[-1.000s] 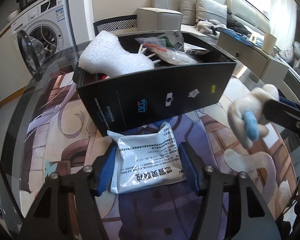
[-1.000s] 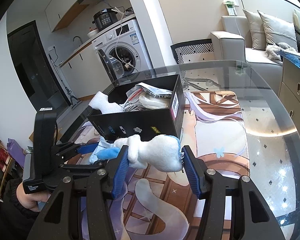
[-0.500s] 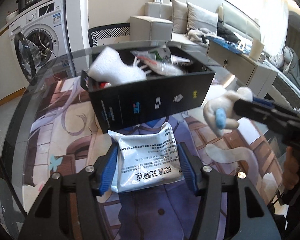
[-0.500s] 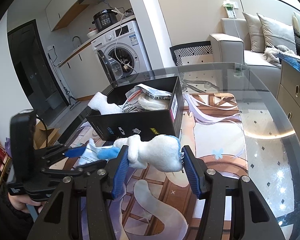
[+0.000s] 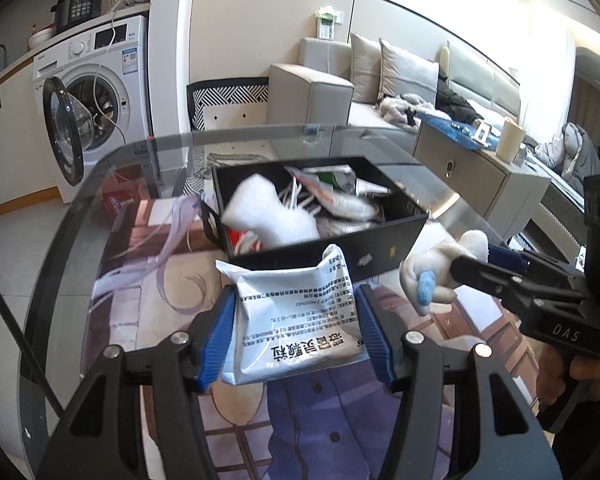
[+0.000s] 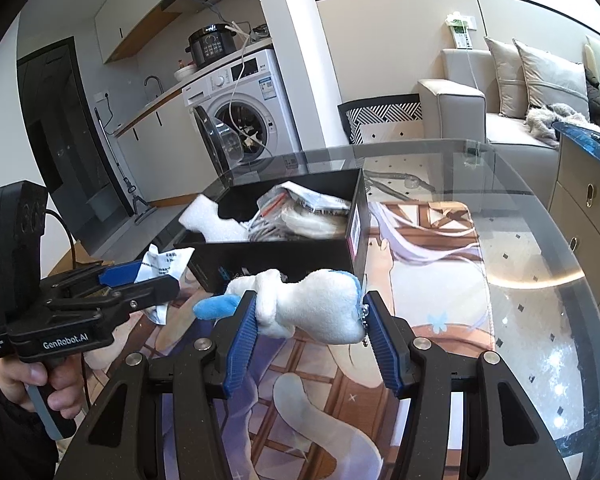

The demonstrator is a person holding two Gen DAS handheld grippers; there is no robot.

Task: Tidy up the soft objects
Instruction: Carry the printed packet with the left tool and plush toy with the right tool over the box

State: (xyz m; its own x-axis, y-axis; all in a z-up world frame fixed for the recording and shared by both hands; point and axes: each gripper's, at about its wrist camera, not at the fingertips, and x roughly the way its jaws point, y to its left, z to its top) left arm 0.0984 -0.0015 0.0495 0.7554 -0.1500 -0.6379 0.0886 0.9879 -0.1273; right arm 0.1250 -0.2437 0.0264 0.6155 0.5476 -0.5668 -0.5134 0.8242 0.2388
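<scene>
White packet [image 5: 296,316] clamped in left jaws, plush toy [image 6: 312,308] in right, both near black box [image 6: 300,256] front edge

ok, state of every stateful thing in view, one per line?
left gripper: shut on white packet
right gripper: shut on plush toy
black box: open-topped, holding foam and bags
washing machine: door open
glass table: bears box and printed mat
</scene>
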